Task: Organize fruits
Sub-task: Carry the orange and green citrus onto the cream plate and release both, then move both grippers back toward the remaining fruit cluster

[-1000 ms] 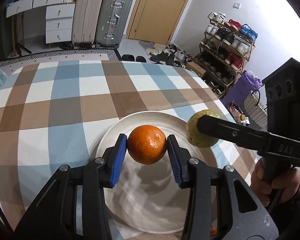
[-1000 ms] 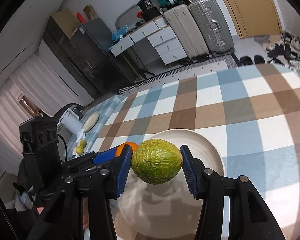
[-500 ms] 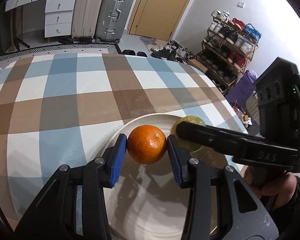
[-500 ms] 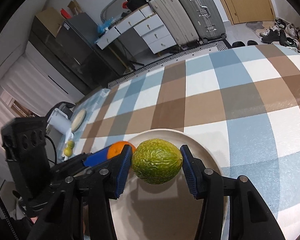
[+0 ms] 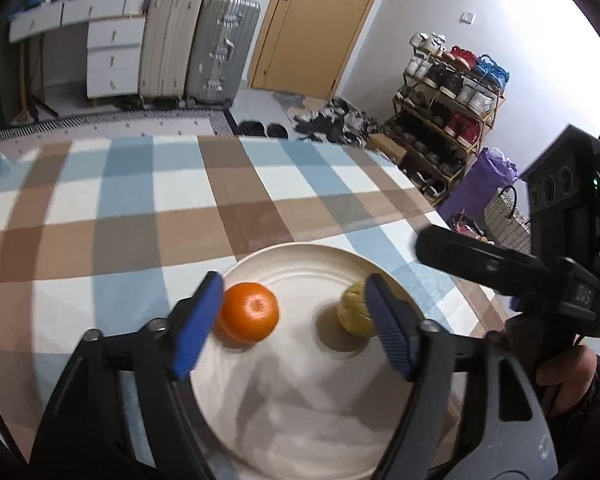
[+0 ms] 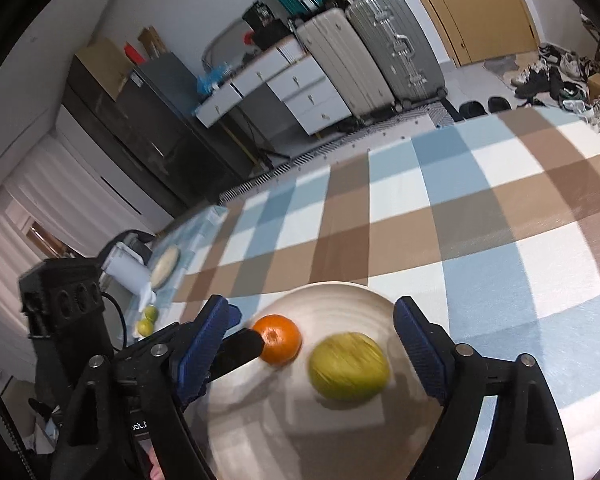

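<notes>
Both fruits, clamped between blue pads a second ago, have been let go onto the white plate (image 5: 300, 432). The orange (image 5: 249, 312) is seen resting on the plate's left part, with the left gripper (image 5: 292, 332) opening around it — its left pad is just beside the skin, and whether it touches cannot be told. The green fruit (image 6: 348, 366) lies to the right of the orange; the right gripper (image 6: 320, 354) is opening too, and no pad presses on the fruit. Motion blur on the green fruit suggests it has not settled. Trouble could be caused by rolling — a round fruit nudged by a withdrawing pad might be pushed over the low rim onto the checked tablecloth (image 5: 140, 208), or knocked into its neighbour.
</notes>
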